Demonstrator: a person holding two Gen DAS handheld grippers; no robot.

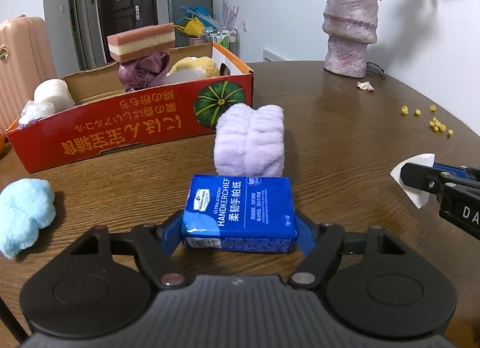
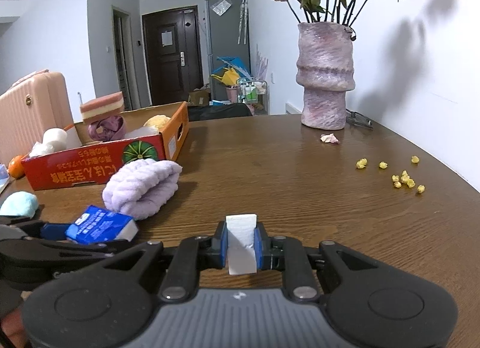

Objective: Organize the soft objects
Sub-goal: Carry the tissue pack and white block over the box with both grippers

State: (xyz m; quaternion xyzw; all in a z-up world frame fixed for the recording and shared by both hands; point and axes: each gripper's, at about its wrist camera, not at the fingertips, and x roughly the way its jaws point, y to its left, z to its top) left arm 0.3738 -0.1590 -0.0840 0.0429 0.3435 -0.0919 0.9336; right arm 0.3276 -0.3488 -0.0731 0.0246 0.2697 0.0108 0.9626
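My left gripper (image 1: 240, 228) is shut on a blue handkerchief tissue pack (image 1: 240, 213), held just above the wooden table (image 1: 345, 138); the pack also shows in the right wrist view (image 2: 99, 225). My right gripper (image 2: 241, 243) is shut on a white foam sponge (image 2: 241, 243), seen from the left wrist as a white corner (image 1: 415, 180). A lilac fluffy towel (image 1: 250, 141) lies just beyond the pack, in front of the red cardboard box (image 1: 120, 129). The box holds a pink layered sponge (image 1: 141, 40), a purple cloth (image 1: 144, 72), a yellow plush and white soft items.
A light blue fluffy cloth (image 1: 24, 216) lies at the left. A pink vase (image 1: 349, 27) with dried roses stands at the back right, with a fallen petal (image 1: 364, 85) and yellow bits (image 1: 432, 120) near it. A pink suitcase (image 1: 21, 57) stands behind the box. An orange (image 2: 15, 166) sits left of it.
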